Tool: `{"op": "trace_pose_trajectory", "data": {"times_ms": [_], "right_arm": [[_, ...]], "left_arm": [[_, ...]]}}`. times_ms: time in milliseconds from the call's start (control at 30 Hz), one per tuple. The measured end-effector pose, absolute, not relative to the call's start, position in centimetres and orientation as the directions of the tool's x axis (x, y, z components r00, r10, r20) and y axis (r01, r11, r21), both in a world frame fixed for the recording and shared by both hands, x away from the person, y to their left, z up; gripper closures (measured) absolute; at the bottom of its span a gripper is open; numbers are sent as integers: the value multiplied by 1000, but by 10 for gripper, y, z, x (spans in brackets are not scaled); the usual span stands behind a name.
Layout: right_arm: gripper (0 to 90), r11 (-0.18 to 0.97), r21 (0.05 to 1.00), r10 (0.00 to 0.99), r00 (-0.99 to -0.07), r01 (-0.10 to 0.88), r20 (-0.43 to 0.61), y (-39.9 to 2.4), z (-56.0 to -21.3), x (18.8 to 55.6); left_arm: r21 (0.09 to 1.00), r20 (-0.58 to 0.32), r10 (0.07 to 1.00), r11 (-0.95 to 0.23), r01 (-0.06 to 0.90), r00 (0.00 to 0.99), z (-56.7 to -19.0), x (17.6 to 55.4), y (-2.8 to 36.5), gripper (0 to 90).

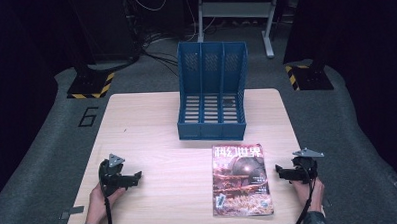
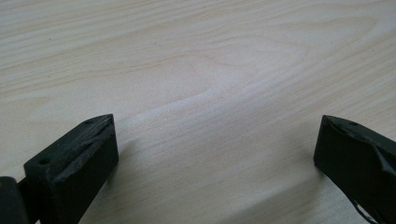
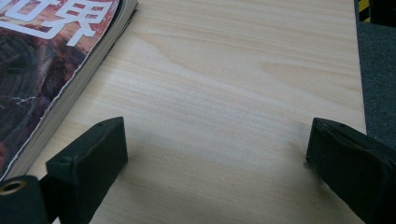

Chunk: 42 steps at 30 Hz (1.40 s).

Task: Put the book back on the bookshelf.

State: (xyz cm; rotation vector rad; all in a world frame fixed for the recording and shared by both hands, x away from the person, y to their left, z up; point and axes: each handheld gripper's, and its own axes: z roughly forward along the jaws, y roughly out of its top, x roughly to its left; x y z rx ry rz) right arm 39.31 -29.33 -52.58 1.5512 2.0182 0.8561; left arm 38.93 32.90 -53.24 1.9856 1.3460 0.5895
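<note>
The magazine (image 1: 241,179) lies flat and face up on the right half of the pale wooden table (image 1: 152,123), its red cover with white characters towards us, just in front of a blue three-slot file rack (image 1: 212,94) that stands upright at the table's far middle. We see nothing in any slot of the rack. We hold a black gripper in each hand, both resting low near the table's near edge: the left gripper (image 1: 133,177) sits well apart from the magazine on the left side, and the right gripper (image 1: 280,170) sits near the magazine's right edge without touching it. Both sets of jaws stand wide apart with nothing between them. In the right gripper view, the magazine's (image 3: 56,70) page edge runs along the left, beside the left jaw and outside the gap; in the left gripper view we see bare wood grain between the jaws. We judge this to be the start, before any grasp. The next move likely calls for the right gripper to slide sideways to the magazine's edge, so that one jaw goes under it and the other over.
</note>
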Motion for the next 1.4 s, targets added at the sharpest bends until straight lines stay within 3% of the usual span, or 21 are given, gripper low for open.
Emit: {"op": "trace_pose_trajectory", "data": {"times_ms": [533,867,1200,1400], "right_arm": [[79,188,684,917,-375,704,134,-273,-511,371],[208,249,661,863,-472,708,181,-243,-508,353],[393,248,642,850,-480,726,215,-229,-511,346],[412,258,652,865,-471,713,173,-223,-511,342]], "left_arm": [[721,0,925,-263,641,379,-531,387,328,0],[724,1,926,-261,638,378,-532,387,327,0],[721,0,925,-264,640,380,-531,387,327,0],[725,2,926,-262,638,378,-532,387,327,0]]}}
